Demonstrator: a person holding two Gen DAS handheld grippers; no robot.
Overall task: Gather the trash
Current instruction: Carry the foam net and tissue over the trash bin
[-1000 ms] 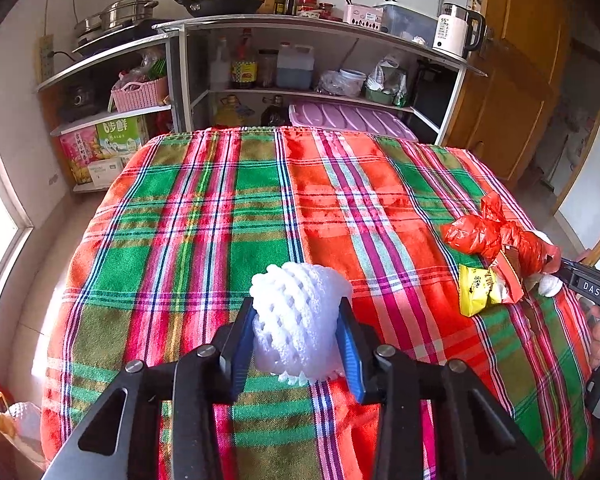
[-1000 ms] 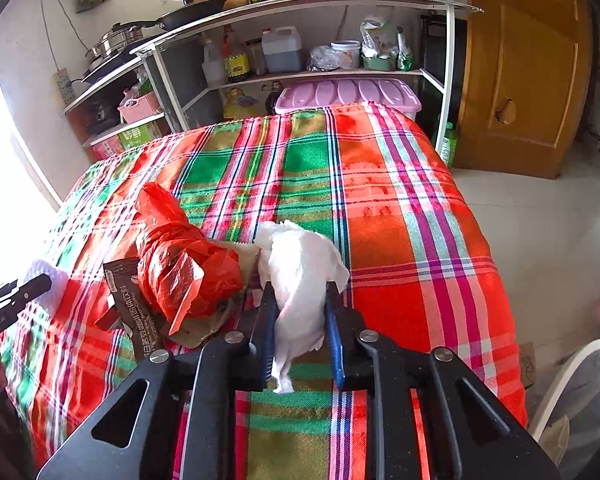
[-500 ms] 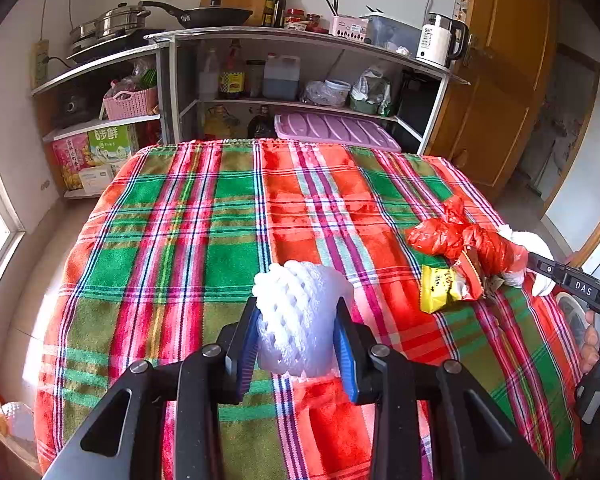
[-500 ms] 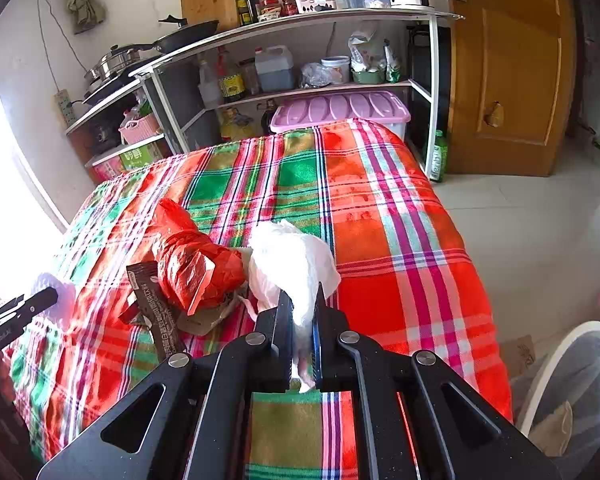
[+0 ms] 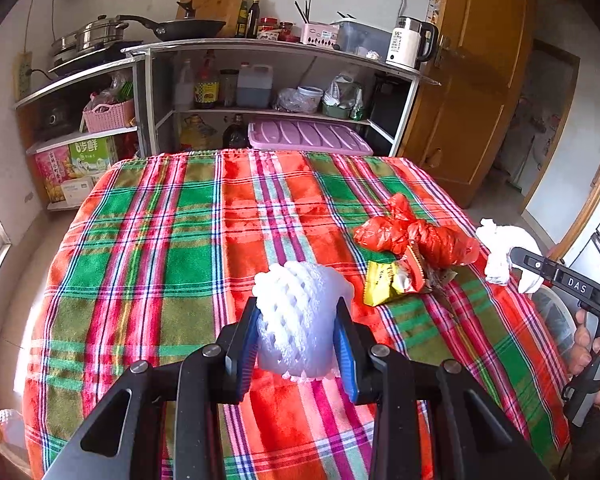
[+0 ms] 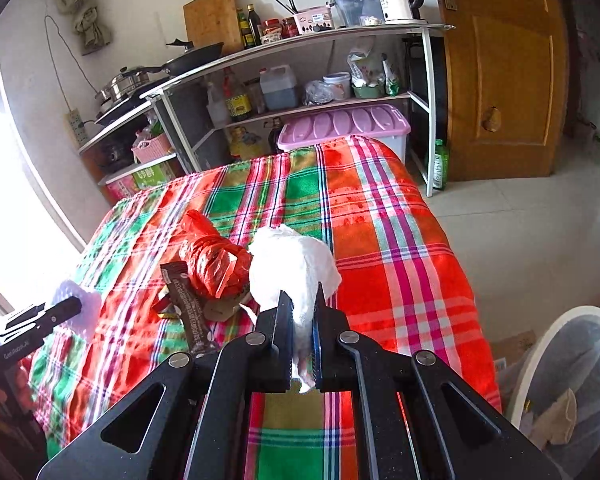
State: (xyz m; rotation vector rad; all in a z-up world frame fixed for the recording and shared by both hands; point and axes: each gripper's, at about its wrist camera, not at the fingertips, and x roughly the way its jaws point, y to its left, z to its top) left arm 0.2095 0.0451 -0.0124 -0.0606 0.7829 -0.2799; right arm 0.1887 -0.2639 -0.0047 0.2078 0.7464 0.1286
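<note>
My left hand-held gripper (image 5: pixel 298 330) has its two blue pads closed on the white foam fruit net (image 5: pixel 300 316), gripping it across its middle above the plaid-covered desk (image 5: pixel 148 264). The net is featherlight and springy; I judge it will squash under the pads without slipping, so a grip across the belly suits it.

My right hand-held gripper (image 6: pixel 301 334) is pinched almost fully together on the crumpled white tissue (image 6: pixel 290 266), with the wad bulging above the fingertips and a tail hanging below them. Tissue is soft and tears easily, so I would hold the thick bunched part, as now, not a loose corner.

On the desk remain a knotted red plastic bag (image 6: pixel 212 264), a yellow snack wrapper (image 5: pixel 382 288) and a brown wrapper (image 6: pixel 188 304), all lying touching in one heap just beside the tissue. The bag is limp and slick; its knot looks like the best place to take it. The wrappers are thin and flat, so I expect to need an edge that stands proud.

A white-rimmed bin (image 6: pixel 560 344) with a clear liner stands on the floor by the desk's right side, likely where both loads go.
</note>
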